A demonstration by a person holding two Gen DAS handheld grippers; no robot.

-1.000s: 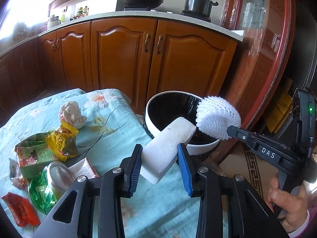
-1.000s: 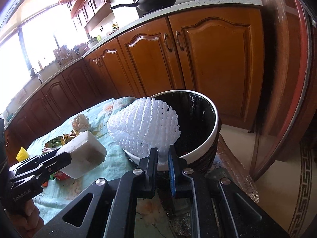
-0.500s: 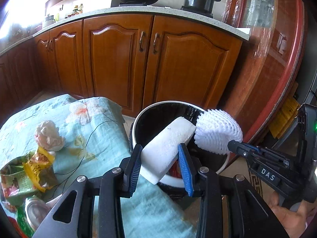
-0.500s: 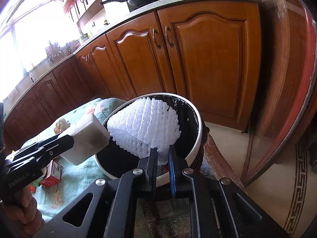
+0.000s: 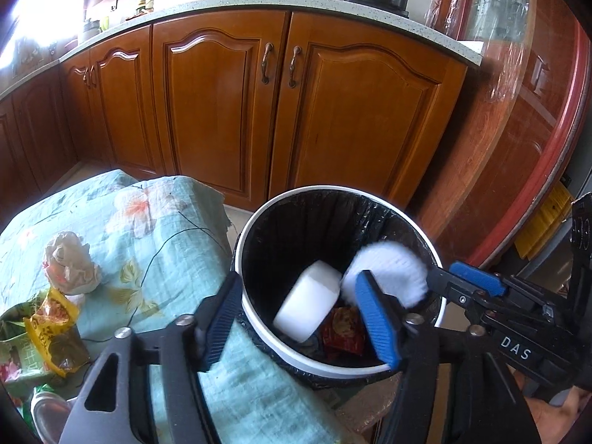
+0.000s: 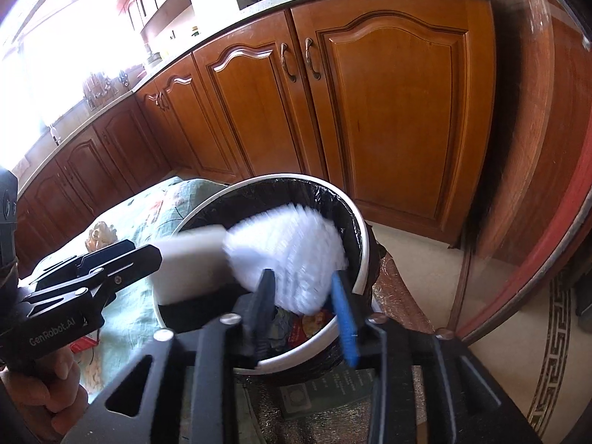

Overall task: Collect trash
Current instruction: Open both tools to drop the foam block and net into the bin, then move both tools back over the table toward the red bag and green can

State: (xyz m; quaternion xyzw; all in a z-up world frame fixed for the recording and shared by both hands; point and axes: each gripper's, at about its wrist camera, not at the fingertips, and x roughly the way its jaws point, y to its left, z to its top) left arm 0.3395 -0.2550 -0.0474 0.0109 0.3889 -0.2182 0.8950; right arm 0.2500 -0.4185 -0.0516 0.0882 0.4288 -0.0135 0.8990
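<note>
Left gripper (image 5: 301,327) — fingers just opened, white foam block (image 5: 309,301) dropping free between them into the bin (image 5: 344,364). Right gripper (image 6: 307,312) — likewise just parted, foam net (image 6: 286,246) falling. Remaining trash lies left on the table (image 5: 162,251), nearer the left hand; only the left view shows those wrappers (image 5: 51,329).

White foam block (image 5: 309,305): rounded edges, tilted, motion-blurred, inside bin mouth. White foam net sleeve (image 5: 384,272): ribbed, fan-shaped, blurred, just beside block on right. Trash bin (image 5: 259,318): round, white rim, black liner, red wrappers (image 5: 342,335) at bottom. On floral-cloth bench (image 5: 159,244): crumpled tissue (image 5: 70,268), yellow-green snack bags (image 5: 48,336).
</note>
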